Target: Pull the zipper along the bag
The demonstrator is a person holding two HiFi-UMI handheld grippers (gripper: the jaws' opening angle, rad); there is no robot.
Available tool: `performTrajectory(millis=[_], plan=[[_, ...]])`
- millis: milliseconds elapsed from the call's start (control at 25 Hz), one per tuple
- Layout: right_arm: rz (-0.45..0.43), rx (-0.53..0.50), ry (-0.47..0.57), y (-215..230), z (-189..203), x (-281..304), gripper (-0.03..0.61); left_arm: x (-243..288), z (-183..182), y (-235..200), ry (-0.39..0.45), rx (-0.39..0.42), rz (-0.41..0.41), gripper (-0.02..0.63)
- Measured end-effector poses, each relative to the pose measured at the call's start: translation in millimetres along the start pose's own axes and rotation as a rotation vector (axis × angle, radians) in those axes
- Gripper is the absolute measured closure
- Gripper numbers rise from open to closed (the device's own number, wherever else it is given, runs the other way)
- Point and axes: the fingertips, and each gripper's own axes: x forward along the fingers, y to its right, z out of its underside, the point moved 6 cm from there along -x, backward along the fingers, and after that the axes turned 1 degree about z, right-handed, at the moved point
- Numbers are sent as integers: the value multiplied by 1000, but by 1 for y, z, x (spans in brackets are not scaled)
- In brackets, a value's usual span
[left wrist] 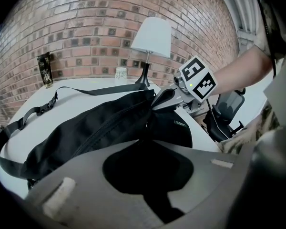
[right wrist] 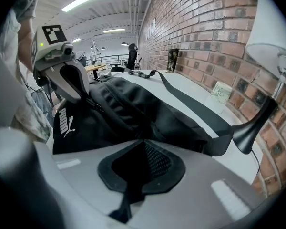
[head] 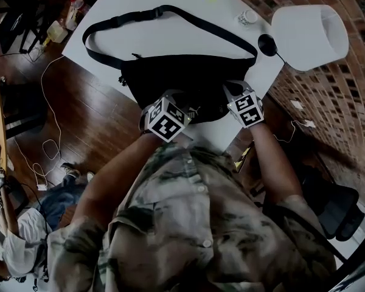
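Item: black fabric waist bag (head: 182,81), strap looped out behind it, lying on your white table (head: 170,32) at the edge nearest you.
Your left gripper (left wrist: 146,138): clenched on the bag's fabric at its left part.
Your right gripper (right wrist: 143,142): clenched on the bag's right end.
White-shaded lamp (head: 309,35): near the strap's right end.

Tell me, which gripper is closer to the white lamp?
The right gripper, holding the bag at the end beside the lamp; the left gripper holds it farther away.
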Motion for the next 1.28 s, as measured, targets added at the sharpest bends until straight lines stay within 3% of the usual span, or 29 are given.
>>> performTrajectory(millis=[600, 1280], plan=[[69, 45, -73, -1, -2, 2, 572, -35, 30, -26, 54, -13, 66, 589], [108, 38, -132, 2, -4, 2, 572, -73, 68, -66, 95, -82, 37, 588]])
